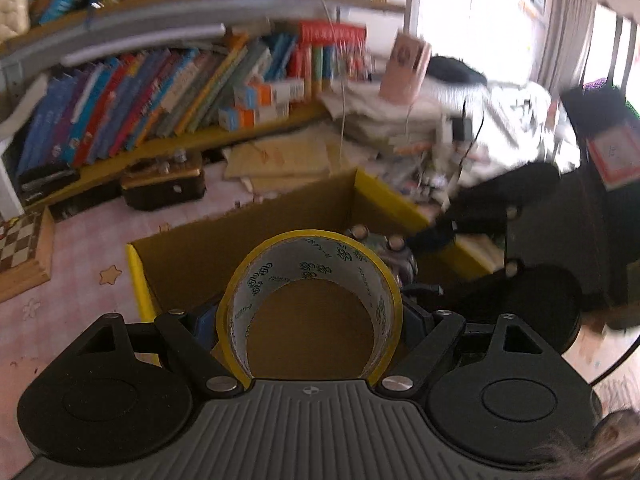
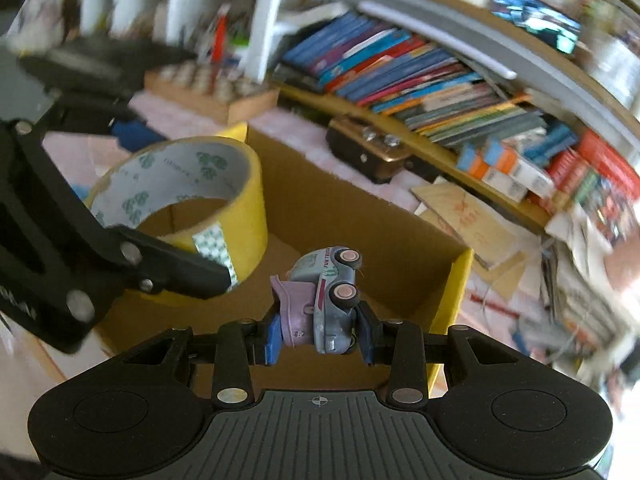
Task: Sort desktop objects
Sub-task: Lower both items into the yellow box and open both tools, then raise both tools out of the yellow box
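My left gripper [image 1: 310, 316] is shut on a roll of yellow tape [image 1: 240, 288] and holds it over an open cardboard box [image 1: 188, 264] with yellow flaps. The tape roll [image 2: 248, 216] and left gripper [image 2: 176, 268] also show at the left of the right wrist view. My right gripper [image 2: 320, 336] is shut on a small grey and purple toy car [image 2: 328, 292], turned on its side, above the same box [image 2: 360, 216]. The toy car [image 1: 396, 256] and right gripper show just beyond the tape in the left wrist view.
A bookshelf with leaning books [image 1: 132, 96] runs behind the box. A dark case with a gold lid [image 1: 164, 184], loose cardboard sheets [image 1: 280, 160] and a paper pile [image 1: 400, 120] lie on the pink desk mat [image 1: 80, 240]. A chessboard [image 1: 20, 240] sits left.
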{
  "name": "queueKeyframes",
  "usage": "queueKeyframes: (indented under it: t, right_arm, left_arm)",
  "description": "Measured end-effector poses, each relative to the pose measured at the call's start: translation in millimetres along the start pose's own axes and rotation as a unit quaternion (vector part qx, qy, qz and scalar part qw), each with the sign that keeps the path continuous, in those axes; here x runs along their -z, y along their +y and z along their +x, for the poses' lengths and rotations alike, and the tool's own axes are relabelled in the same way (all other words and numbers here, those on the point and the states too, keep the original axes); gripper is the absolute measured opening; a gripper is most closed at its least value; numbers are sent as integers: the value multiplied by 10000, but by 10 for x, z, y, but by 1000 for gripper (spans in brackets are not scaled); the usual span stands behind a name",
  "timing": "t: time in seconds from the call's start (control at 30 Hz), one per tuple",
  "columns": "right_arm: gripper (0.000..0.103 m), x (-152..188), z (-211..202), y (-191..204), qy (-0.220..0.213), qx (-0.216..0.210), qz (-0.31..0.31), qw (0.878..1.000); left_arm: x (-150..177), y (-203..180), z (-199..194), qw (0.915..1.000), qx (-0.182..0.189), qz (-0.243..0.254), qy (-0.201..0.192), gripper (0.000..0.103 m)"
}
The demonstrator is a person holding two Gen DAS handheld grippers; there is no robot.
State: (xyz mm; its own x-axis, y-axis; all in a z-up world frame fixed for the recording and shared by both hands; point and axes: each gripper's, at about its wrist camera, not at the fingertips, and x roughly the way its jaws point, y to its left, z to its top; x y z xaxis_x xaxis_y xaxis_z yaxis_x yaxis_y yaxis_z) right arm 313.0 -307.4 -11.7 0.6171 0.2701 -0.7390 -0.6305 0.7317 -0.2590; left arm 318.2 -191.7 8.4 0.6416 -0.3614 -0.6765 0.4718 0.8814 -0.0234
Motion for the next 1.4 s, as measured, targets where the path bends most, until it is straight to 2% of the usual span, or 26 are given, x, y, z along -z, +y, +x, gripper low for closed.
queueKeyframes:
  t: [0.17,0.4,0.6,0.87,1.17,1.23,1.3,1.4]
  right_arm:
    - [36,-14,332,3,517,-133,-834,9951]
    - [36,78,615,76,969,-215,-1835,9780]
    - [36,125,635,76,1050,-396,-2031,9727]
    - [36,195,636,95,1193,-390,-2579,9580]
    - [36,232,614,61,1096,-259,-2675,9569]
    - [40,233,574,74,967,-209,-2678,9584]
    - [56,230,521,50,863,-196,-2572,9623]
    - [76,177,434,-36,709,-325,-2149,9735]
  left_arm:
    - [-22,9,360,9983,-166,186,525,83]
    - [42,-63,578,9934,-372,518,950,83]
    - [29,-100,615,9932,-454,430,982,83]
    - [22,-128,623,9948,-309,30,969,83]
    - [13,-209,645,9951,-361,-10,920,83]
    - [11,-193,630,9952,-446,-54,874,84]
    - [12,-185,596,9947,-655,-110,782,93]
    - [18,-208,530,9945,-869,-62,583,94]
